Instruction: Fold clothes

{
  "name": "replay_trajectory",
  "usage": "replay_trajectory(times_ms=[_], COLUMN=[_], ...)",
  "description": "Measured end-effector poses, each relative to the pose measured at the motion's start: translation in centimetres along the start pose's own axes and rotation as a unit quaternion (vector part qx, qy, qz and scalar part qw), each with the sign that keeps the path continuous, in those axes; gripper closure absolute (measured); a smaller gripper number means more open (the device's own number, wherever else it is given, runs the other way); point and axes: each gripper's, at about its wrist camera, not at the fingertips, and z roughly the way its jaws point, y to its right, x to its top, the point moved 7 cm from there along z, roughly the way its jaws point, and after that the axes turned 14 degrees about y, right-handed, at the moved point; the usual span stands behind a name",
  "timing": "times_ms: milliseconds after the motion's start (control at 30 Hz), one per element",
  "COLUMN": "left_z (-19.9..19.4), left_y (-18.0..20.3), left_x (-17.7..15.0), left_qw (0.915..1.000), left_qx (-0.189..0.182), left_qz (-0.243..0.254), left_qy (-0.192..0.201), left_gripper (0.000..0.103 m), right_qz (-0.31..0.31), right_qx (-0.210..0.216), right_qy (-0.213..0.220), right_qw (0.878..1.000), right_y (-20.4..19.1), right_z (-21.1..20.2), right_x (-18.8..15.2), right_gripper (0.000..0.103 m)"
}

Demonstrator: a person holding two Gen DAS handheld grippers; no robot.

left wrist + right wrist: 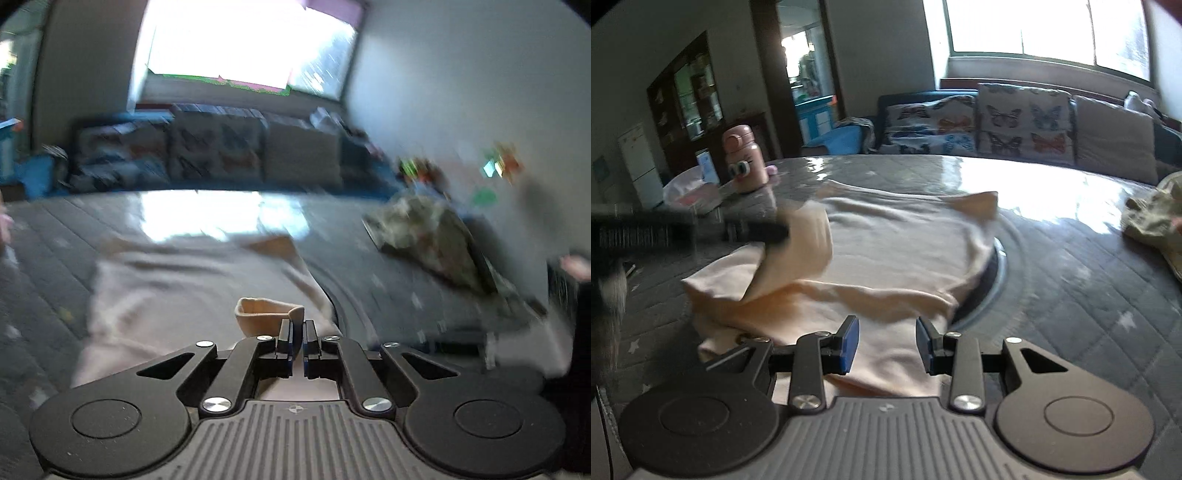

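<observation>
Left gripper [297,334] clamped on shirt [886,251] sleeve cuff; right gripper [887,343] wide open, empty. Risk: cuff slipping mid-swing, fold skewed.

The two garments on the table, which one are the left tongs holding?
The pale peach garment spread at the table's middle: the left tongs pinch its lifted sleeve. The camouflage-patterned garment lies untouched in a heap farther right.

2 grippers [297,334] [887,345] | 1 pale shirt [886,251] | 1 patterned garment [432,240] | 1 pink bottle [744,158] | 3 cushions [1023,123] | 1 table [1071,277]
</observation>
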Motion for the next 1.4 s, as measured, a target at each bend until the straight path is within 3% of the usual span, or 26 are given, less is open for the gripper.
replay_trajectory(times_ms=[100, 233, 600, 800, 1033, 1233, 1400], left_z=[-0.1, -1.2, -6.3, -8.2, -8.2, -7.9, -7.7], left_y=[1.0, -0.1, -9.2, -10.2, -11.2, -11.1, -11.3], left_x=[-1.8, -2.0, -2.9, -4.6, -5.5, -5.3, -5.7], left_qw=[0.9996, 0.9997, 0.9943, 0.9919, 0.9911, 0.9924, 0.9891], left_qx=[-0.014, -0.006, 0.103, 0.106, 0.119, 0.115, 0.132], left_qz=[0.018, 0.024, 0.027, 0.070, 0.060, 0.044, 0.064], left_qy=[-0.018, -0.006, 0.001, -0.005, -0.007, 0.003, -0.004], left_gripper=[0.091, 0.071, 0.070, 0.063, 0.061, 0.061, 0.063], right_qz=[0.011, 0.020, 0.016, 0.020, 0.008, -0.009, -0.021], right_qx=[-0.005, 0.000, 0.033, 0.019, 0.005, -0.011, -0.039], right_qy=[0.001, 0.004, -0.029, -0.047, -0.044, -0.007, 0.031], right_qw=[1.000, 1.000, 0.999, 0.999, 0.999, 1.000, 0.999], right_y=[0.7, 0.7, -2.6, -2.6, -3.0, -3.0, -2.1], right_z=[-0.2, -0.1, 3.0, 4.2, 4.6, 3.3, 1.9], right_x=[-0.2, -0.1, -0.9, -1.6, -1.5, 0.7, 3.0], right_gripper=[0.069, 0.069, 0.070, 0.070, 0.096, 0.101, 0.102])
